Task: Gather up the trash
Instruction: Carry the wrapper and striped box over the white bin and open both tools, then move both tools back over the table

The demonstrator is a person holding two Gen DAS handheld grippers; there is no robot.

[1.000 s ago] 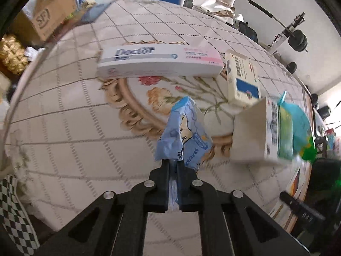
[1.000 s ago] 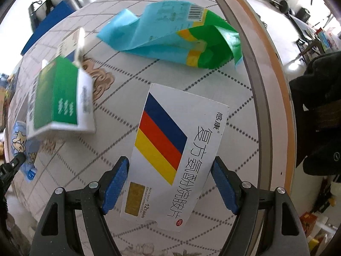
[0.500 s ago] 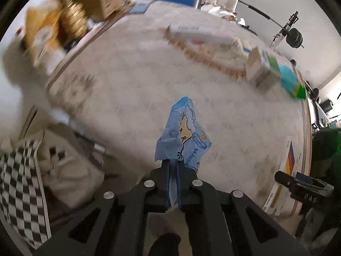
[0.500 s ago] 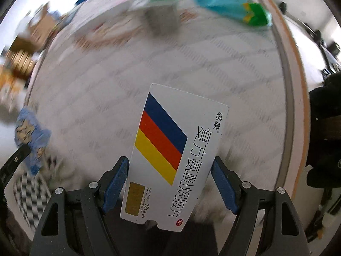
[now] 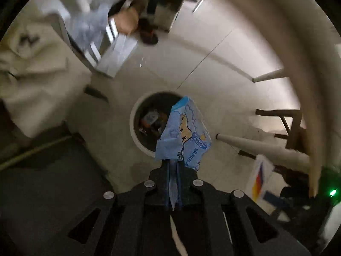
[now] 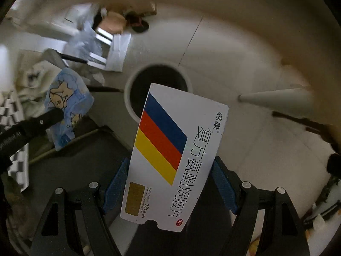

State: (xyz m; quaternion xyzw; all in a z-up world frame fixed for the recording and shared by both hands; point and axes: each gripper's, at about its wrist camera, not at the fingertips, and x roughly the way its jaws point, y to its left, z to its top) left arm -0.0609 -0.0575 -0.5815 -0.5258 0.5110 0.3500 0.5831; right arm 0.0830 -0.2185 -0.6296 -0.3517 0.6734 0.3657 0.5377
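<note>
Pinching a crumpled blue cartoon-printed wrapper (image 5: 184,132), the left gripper (image 5: 173,168) hangs above a round white-rimmed bin (image 5: 136,108); the right gripper (image 6: 170,183) clamps a white striped medicine box (image 6: 177,155).

Both wrist cameras look steeply down from above at the floor, each along its own fingers. The left view centres on the round white-rimmed trash bin (image 5: 136,125), the right view on the same bin (image 6: 130,98) from slightly farther right. Both share the pale tile floor (image 5: 213,81) and a table leg (image 6: 275,99). Each gripper's load appears in the other's view.
</note>
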